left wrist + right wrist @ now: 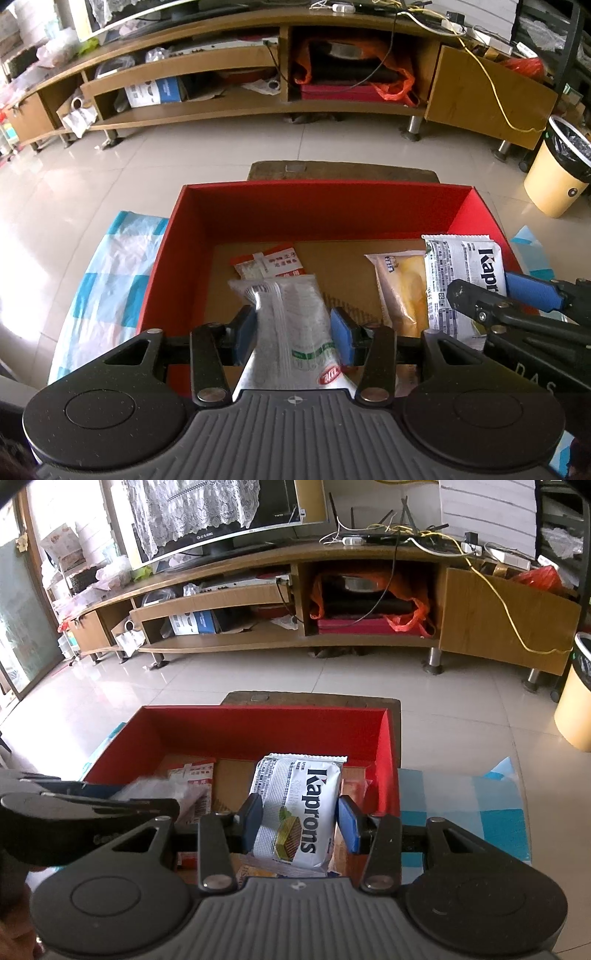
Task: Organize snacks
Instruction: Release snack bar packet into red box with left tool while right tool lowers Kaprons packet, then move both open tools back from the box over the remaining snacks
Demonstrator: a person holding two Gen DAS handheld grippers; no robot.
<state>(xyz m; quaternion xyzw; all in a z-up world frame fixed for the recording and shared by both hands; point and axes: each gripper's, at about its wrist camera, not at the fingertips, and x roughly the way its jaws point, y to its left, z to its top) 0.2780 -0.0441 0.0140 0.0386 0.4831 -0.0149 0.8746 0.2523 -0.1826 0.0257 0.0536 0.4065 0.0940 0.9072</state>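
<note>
1. The Kaprons wafer pack (299, 812), white with a wafer picture, hangs over the right-hand part of the red box (258, 723), pinched across its short width by the right gripper (300, 825); both blue pads press its side edges. Its long axis runs away from the fingers, toward the box's far wall.
2. The clear white snack bag (291, 325) is above the box's middle-left, pinched between the blue pads of the left gripper (293, 332). It too lies lengthwise, pointing away from the fingers, its top end over a red-and-white sachet (271, 260) on the box floor.
3. A yellow wrapped cake (404, 291) rests on the cardboard floor of the box between the two held packs, just beside the wafer pack.
4. Judgement: both packs are already over the box, each gripper above its own half, so the coming move is a short lowering and release, not a reach. The right gripper is nearer the right wall; the wafer pack should settle between that wall and the cake.
5. Beneath the box lies a blue-and-white checked cloth (461, 801); beyond the box, a tiled floor and a wooden TV stand (332, 554).
</note>
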